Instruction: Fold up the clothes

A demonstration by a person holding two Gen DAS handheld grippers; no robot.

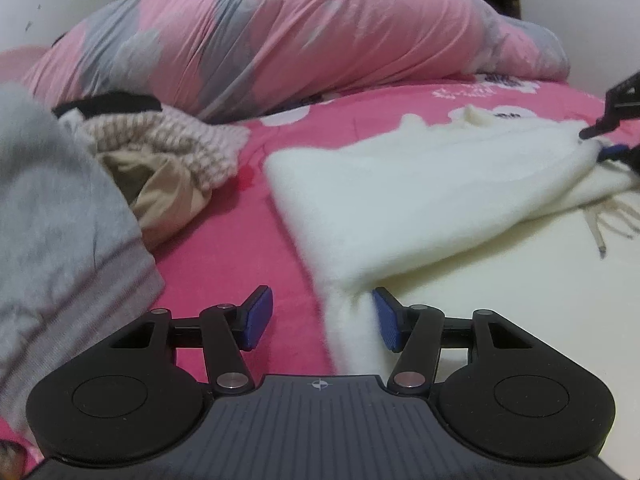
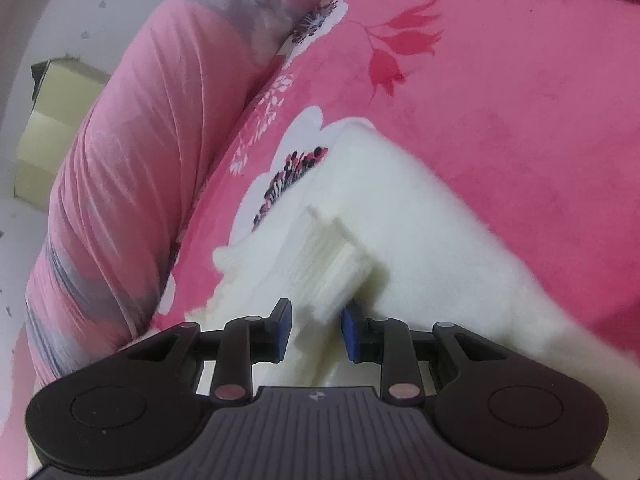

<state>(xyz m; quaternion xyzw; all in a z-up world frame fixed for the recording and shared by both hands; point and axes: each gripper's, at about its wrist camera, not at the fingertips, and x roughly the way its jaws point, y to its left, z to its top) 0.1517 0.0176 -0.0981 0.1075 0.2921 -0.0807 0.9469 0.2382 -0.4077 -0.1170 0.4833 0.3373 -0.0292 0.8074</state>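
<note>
**Two grippers at a fluffy white garment**

Both grippers work on one fluffy white garment lying on the pink bed cover. The left gripper has its jaws wide apart, with the garment's edge between them. The right gripper has a thick folded bit between its blue pads, not squeezed. A heap of clothes sits near the rolled pink quilt.

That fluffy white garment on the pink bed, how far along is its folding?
The fluffy white garment looks part folded, one layer lapped over. The right gripper has open jaws straddling its ribbed edge; the left gripper is open at its lower corner. The heap of grey and beige knit clothes is untouched.
</note>
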